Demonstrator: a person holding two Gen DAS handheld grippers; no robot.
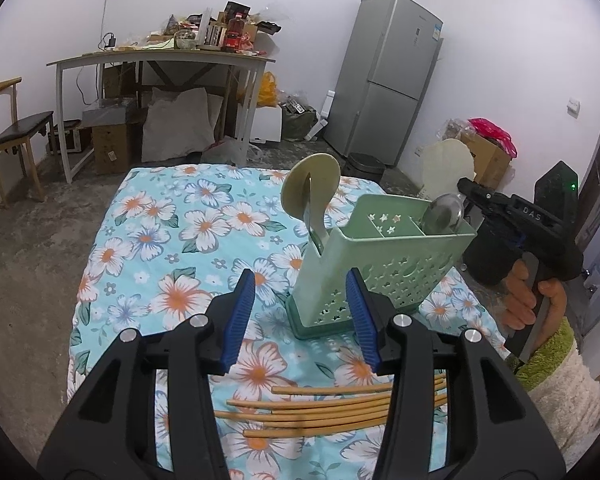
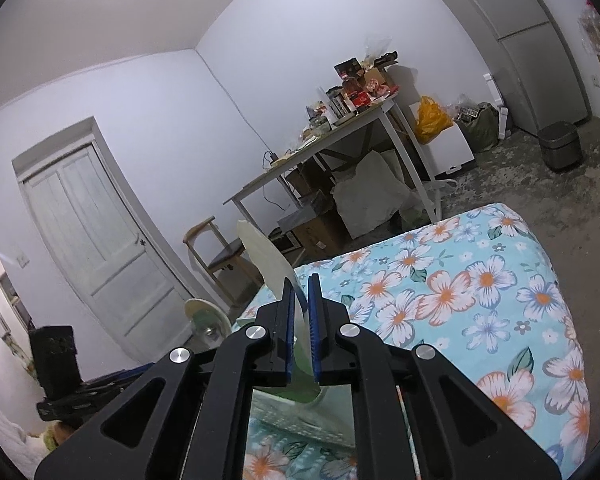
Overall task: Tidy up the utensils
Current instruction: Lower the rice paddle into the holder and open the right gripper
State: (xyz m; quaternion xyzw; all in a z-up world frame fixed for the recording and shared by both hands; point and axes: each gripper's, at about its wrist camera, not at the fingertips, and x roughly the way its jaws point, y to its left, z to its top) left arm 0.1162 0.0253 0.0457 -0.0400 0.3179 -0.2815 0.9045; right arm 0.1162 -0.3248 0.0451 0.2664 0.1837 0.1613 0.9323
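A pale green slotted utensil holder [image 1: 380, 264] stands on the flowered tablecloth [image 1: 172, 240]. A cream round paddle [image 1: 310, 188] sticks up from its left compartment and a metal ladle [image 1: 444, 214] from its right one. Several bamboo chopsticks [image 1: 332, 404] lie flat on the cloth under my left gripper [image 1: 300, 280], which is open and empty just in front of the holder. My right gripper [image 2: 302, 280] hovers above the holder's far right side, shut on a flat cream spatula [image 2: 268, 256] that slants up to the left. In the left wrist view the same spatula [image 1: 446, 164] shows beyond the holder.
A person's hand [image 1: 520, 296] holds the right gripper's handle at the table's right edge. Beyond the table are a cluttered desk [image 1: 160, 56], a wooden chair [image 1: 12, 128], a grey fridge [image 1: 388, 76], a dark bin [image 1: 366, 164] and boxes on the floor.
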